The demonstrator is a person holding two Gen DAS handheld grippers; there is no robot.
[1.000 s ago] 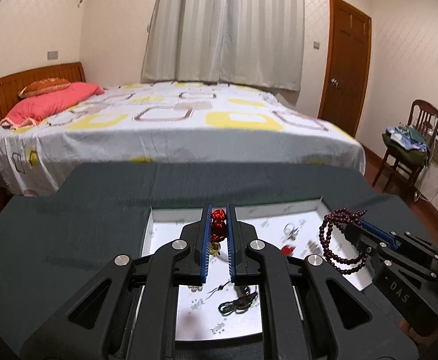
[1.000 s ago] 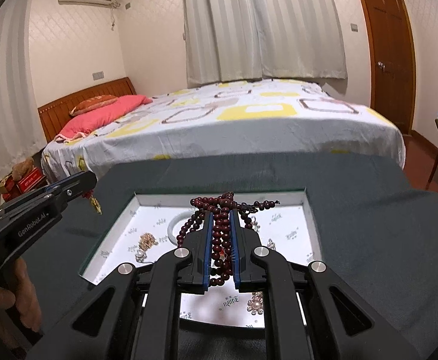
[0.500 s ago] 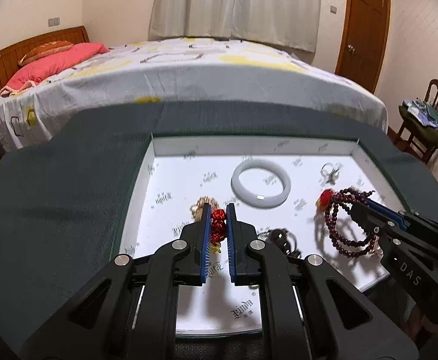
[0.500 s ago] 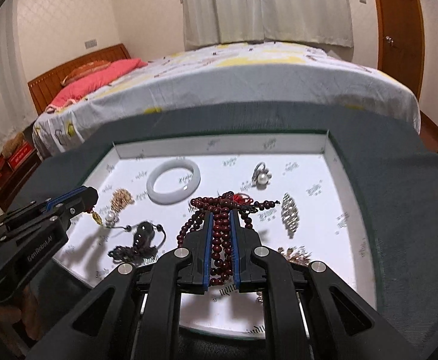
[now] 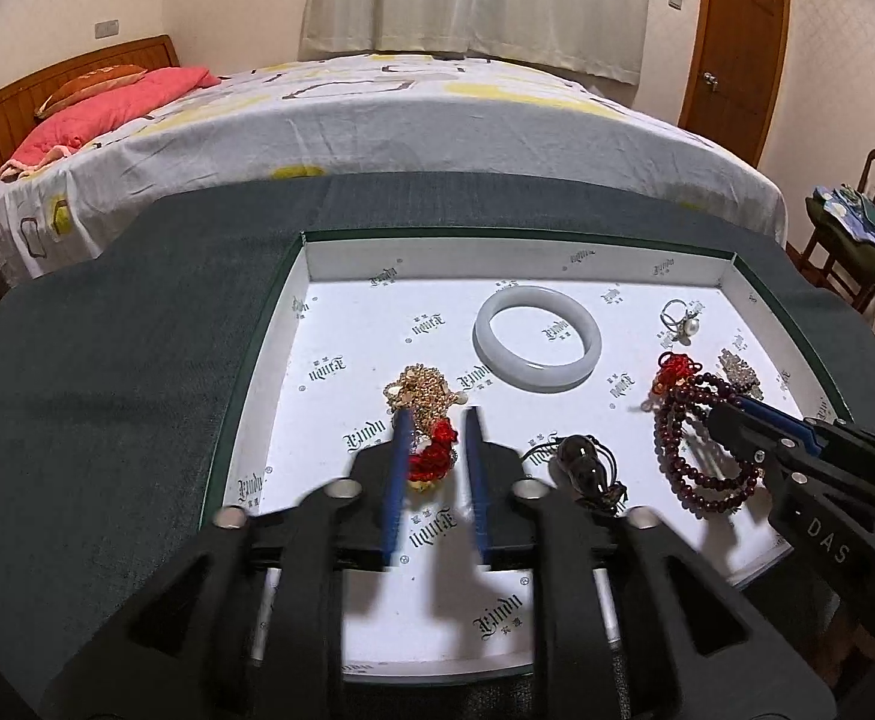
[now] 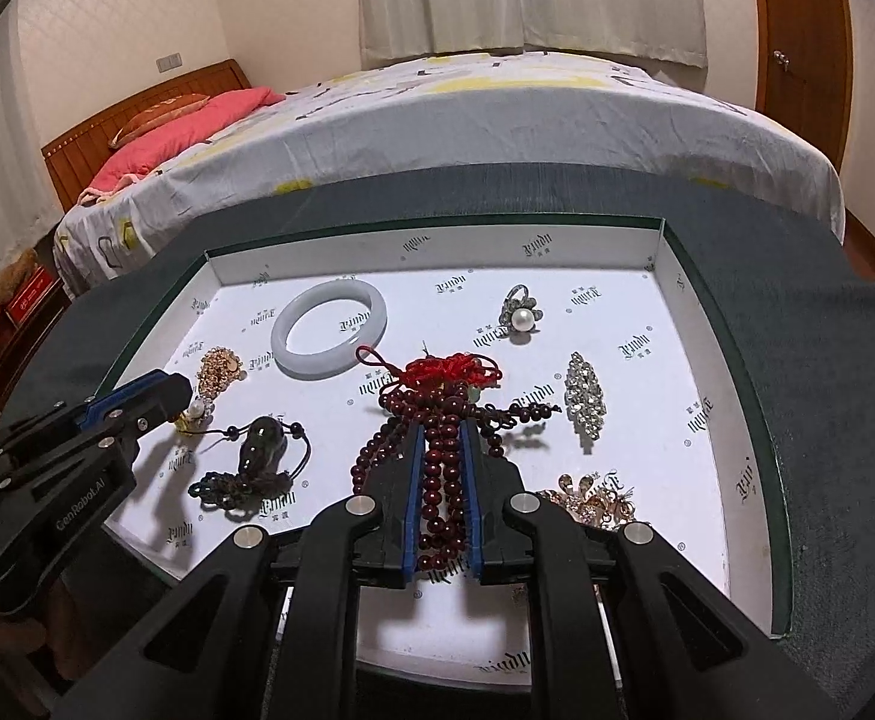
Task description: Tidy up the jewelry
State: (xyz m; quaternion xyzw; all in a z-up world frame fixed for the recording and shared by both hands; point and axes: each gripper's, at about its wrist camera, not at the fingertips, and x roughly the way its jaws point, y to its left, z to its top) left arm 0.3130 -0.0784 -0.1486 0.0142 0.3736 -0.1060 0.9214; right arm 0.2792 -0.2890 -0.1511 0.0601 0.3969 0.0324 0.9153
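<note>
Nearly all laid out in tray [image 6: 737, 396]. Left tool [image 5: 434, 426] parted, astride red charm [image 5: 434, 456] lying on tray floor. Right tool [image 6: 440, 429] gripping beads [image 6: 440, 480], resting there, yet to let go.

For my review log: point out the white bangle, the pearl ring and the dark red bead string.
White bangle [image 5: 538, 338], left wrist view, near band.
Pearl ring [image 6: 520, 317], right wrist view, pearl.
Dark red bead string [image 6: 437, 468], right wrist view, beads between tongs.

Glossy bangle [image 5: 538, 337], matt cloth table cover [image 5: 107, 372]
</note>
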